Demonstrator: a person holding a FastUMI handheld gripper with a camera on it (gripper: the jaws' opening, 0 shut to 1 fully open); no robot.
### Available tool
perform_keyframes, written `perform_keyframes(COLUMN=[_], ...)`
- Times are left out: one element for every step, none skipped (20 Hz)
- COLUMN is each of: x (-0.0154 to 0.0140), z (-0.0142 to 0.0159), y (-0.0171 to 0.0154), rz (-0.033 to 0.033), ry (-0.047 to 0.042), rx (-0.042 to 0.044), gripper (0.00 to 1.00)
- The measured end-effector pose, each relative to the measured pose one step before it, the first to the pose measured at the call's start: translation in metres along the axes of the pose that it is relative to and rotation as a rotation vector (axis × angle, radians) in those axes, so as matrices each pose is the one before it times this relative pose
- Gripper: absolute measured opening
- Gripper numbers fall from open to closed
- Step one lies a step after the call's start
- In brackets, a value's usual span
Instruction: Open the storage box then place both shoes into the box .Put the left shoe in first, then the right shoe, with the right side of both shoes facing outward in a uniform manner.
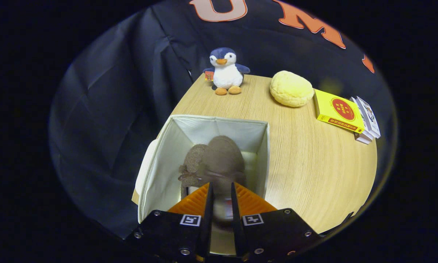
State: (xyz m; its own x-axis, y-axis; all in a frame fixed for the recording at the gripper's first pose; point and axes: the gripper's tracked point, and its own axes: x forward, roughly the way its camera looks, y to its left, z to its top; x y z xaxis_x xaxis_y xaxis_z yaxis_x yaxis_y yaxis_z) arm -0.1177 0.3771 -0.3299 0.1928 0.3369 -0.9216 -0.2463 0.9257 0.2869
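Observation:
A white fabric storage box (262,146) stands open on the wooden table, its lid (144,171) hanging down outside the left wall. My gripper (221,199) is above the box's near side, shut on a brown shoe (224,160) that points away from me into the box. Close against that shoe's left side is a second brown shoe (192,162) with a small bow, inside the box by the left wall. The held shoe's heel end is hidden between my fingers.
At the table's far edge stands a plush penguin (225,71). To its right sit a yellow bun-shaped cushion (291,88) and a yellow book (338,111) beside a small stack of books (368,118). Bare wooden table (313,164) stretches right of the box.

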Motion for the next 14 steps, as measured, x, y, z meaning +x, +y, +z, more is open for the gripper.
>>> perform_keyframes(x=[-0.003,-0.00312,-0.00387,-0.00435,-0.00516,-0.00487,-0.00524,-0.00473,-0.00552,-0.00491,-0.00565,-0.00691,-0.00678,-0.00695], z=[0.00005,0.00017,0.00081,0.00232,0.00464,0.00374,0.00389,0.00299,0.00413,0.00258,0.00047,0.00056,0.00216,0.00273], y=[-0.0014,-0.00123,-0.00169,-0.00084,-0.00265,-0.00228,-0.00327,-0.00279,-0.00353,-0.00337,-0.00461,-0.00496,-0.00594,-0.00621], rz=[0.00329,0.00865,0.008,0.00623,0.00237,0.00119,0.00344,0.00506,0.00749,0.00934,0.0082,0.00517,0.00349,0.00328], ry=[-0.00099,-0.00057,-0.00305,-0.00657,-0.01458,-0.01673,-0.01692,-0.01557,-0.0187,-0.0128,-0.00469,-0.00936,-0.01309,-0.01587], rx=[0.00347,0.00821,0.00723,0.00465,0.00058,-0.00058,-0.00212,-0.00087,-0.00167,-0.00556,-0.0036,-0.00108,-0.00129,-0.00114], gripper=[0.32,0.36,0.39,0.46,0.51,0.56,0.56,0.58,0.6,0.63,0.65,0.7,0.72,0.75])
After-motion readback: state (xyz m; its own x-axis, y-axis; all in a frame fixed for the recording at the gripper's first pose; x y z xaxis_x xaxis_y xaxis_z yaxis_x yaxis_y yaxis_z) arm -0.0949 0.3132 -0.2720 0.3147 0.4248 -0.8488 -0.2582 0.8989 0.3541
